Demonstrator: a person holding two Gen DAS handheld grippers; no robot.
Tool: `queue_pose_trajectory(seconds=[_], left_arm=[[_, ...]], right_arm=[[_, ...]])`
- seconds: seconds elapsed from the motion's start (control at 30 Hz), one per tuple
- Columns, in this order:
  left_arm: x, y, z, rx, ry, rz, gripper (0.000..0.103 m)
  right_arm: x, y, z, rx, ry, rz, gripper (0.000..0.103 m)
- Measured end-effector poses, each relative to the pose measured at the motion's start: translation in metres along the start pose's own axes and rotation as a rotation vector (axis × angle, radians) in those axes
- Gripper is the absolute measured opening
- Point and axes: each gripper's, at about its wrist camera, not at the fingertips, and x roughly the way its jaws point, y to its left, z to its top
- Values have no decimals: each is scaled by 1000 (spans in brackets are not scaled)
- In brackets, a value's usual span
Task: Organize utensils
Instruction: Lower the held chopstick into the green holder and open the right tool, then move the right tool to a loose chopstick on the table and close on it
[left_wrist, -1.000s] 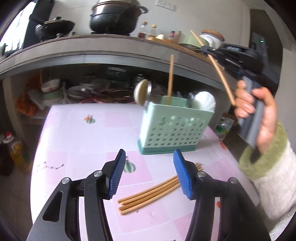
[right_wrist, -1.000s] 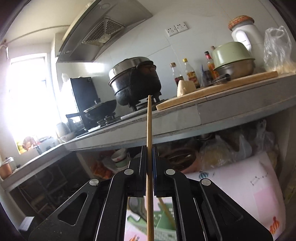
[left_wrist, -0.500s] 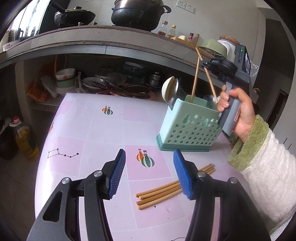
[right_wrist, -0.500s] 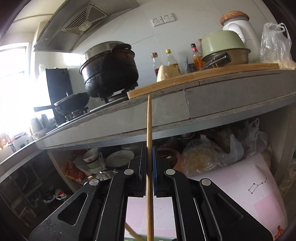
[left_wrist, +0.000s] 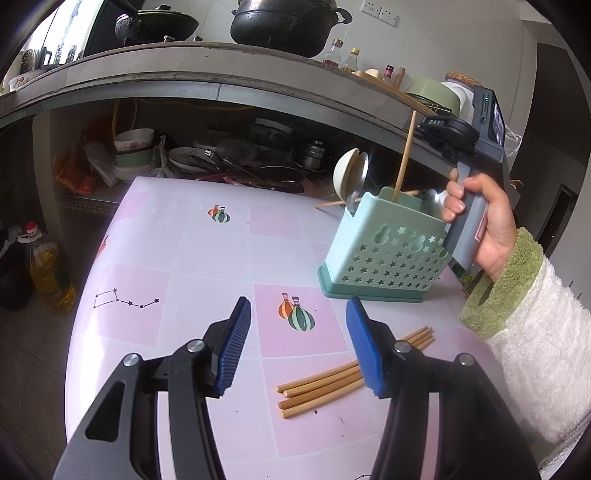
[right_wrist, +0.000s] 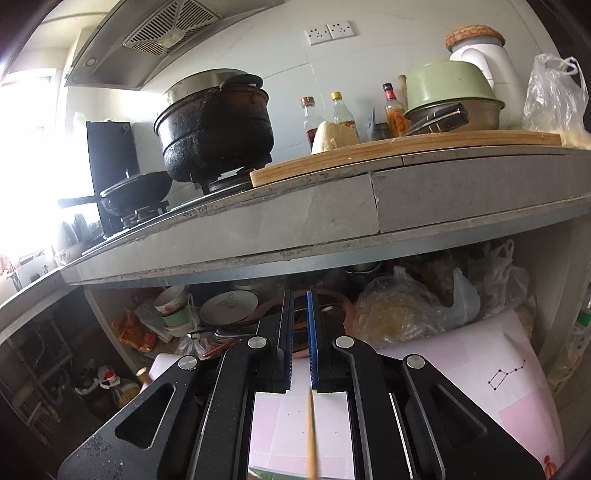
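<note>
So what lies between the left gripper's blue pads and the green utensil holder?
In the left wrist view, bare pink tablecloth with a printed gourd motif separates the left gripper from the holder.

My table (left_wrist: 192, 258) is spread with a pale cloth of pink and white squares, printed with little gourds and star patterns. Its near part carries a loose bundle of 4 wooden chopsticks (left_wrist: 343, 380) lying flat and side by side, their ends angled toward the far right. Farther back, toward the right edge, the green utensil holder (left_wrist: 388, 254) stands on its darker base, leaning in my view, well apart from the bundle. Behind the holder, 1 more chopstick (left_wrist: 332, 203) seems to lie flat on the cloth. From my right camera, only a strip of the same cloth (right_wrist: 498, 373) shows.
</note>
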Motion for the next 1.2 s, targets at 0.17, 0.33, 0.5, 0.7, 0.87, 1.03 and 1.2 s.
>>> queue_pose_trajectory(seconds=[0.17,0.33,0.5,0.7,0.87,1.03,1.2], left_arm=[[0,2,1,-6,0,-4,52],[1,-2,-1,0,5,-7,52],[9,-6,-5,4,40,-8,52],[16,-13,-8,18,61,-5,60],[20,-17,-9,46,74,18,72],[28,-15,-11,46,95,45,74],[33,-11,-10,32,102,69,74]], right_arm=[[-9,-1,-2,-3,13,14,7],[-24,-8,1,9,45,45,7],[-43,-15,18,-15,106,96,15],[-43,-18,33,-205,285,125,36],[-12,-44,26,-313,455,101,36],[46,-50,16,-409,669,129,36],[106,-34,-4,-537,840,155,36]])
